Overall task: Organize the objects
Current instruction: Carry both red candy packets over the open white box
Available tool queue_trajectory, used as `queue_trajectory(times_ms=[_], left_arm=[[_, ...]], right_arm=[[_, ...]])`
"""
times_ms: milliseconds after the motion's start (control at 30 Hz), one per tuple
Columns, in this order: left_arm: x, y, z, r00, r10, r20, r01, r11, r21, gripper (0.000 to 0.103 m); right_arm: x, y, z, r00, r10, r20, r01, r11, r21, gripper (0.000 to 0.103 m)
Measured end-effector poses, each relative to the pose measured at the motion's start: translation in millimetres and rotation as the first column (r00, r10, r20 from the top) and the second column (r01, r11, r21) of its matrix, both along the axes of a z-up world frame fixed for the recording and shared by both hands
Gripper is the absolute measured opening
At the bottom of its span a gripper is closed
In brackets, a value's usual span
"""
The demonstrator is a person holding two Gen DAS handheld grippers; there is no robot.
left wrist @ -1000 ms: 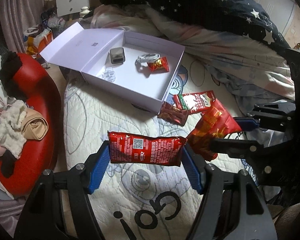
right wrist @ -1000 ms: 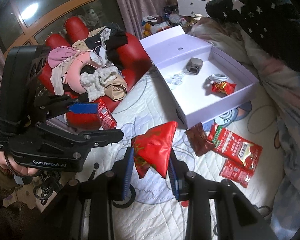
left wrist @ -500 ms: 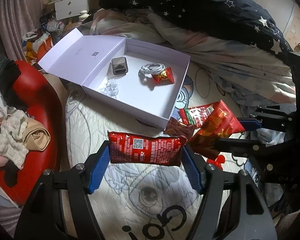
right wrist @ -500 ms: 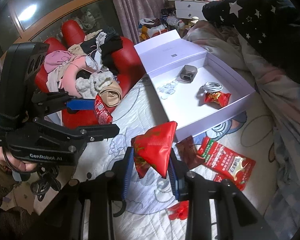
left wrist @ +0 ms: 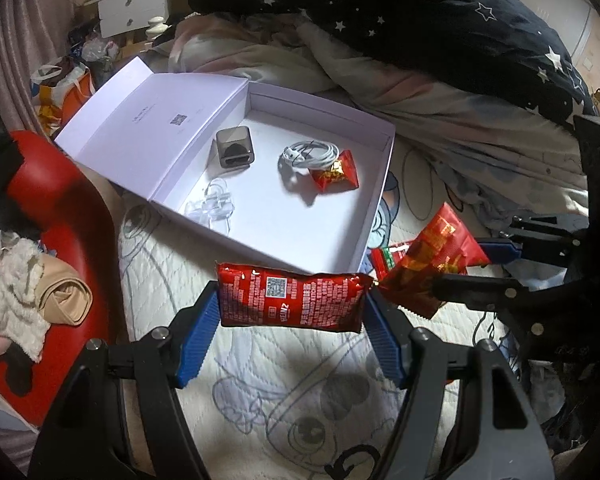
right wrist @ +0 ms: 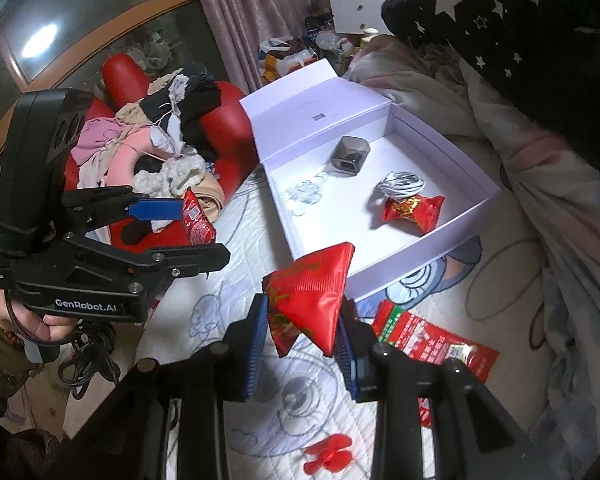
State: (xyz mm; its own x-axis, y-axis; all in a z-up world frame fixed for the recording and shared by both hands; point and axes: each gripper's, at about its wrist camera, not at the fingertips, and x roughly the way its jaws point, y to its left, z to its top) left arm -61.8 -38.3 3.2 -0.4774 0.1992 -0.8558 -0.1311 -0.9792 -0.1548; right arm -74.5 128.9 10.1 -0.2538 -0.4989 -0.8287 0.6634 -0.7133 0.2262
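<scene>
The left gripper [left wrist: 290,312] clamps one red Heinz ketchup sachet [left wrist: 290,298] end to end between its blue pads, held crosswise above the quilted cartoon bedspread [left wrist: 260,392]. The right gripper [right wrist: 302,320] pinches one red triangular snack packet [right wrist: 308,292] between its pads, just short of the near wall of the open white box [right wrist: 456,236].

Inside that box lie four things: one grey charger block [right wrist: 350,156], one coiled white cable [right wrist: 400,184], one red wrapped candy [right wrist: 414,208] touching the cable, and one clear plastic piece [right wrist: 304,196].

On the bedspread beside the box lie a red and green sachet [right wrist: 420,334] and one small red plastic flower [right wrist: 328,458]. A person's hand [right wrist: 28,320] grips the left tool's handle.
</scene>
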Motion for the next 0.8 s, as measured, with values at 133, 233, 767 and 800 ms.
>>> queue_trajectory(times_ms=[133, 233, 767, 800], left_arm=[[-15.3, 0.0, -2.4, 1.0, -0.015, 0.007, 0.015, 1.0, -0.003, 0.068], [-26.4, -1.5, -4.0, 1.0, -0.022, 0.013, 0.022, 1.0, -0.002, 0.068], [-92.3, -11.2, -27.1, 0.998, -0.039, 0.047, 0.04, 0.999, -0.019, 0.068], [-95.7, -11.5, -30.0, 0.998, -0.04, 0.052, 0.041, 0.999, -0.019, 0.068]], right_arm=[[-13.6, -0.5, -4.4, 1.0, -0.01, 0.013, 0.01, 1.0, 0.004, 0.032], [-25.6, -2.2, -7.8, 1.0, -0.014, 0.021, 0.014, 1.0, 0.008, 0.032], [-87.8, -26.1, -36.2, 0.999, 0.004, 0.054, -0.004, 1.0, 0.008, 0.032], [-90.5, -27.9, -38.0, 0.999, 0.008, 0.053, -0.009, 1.0, 0.013, 0.032]])
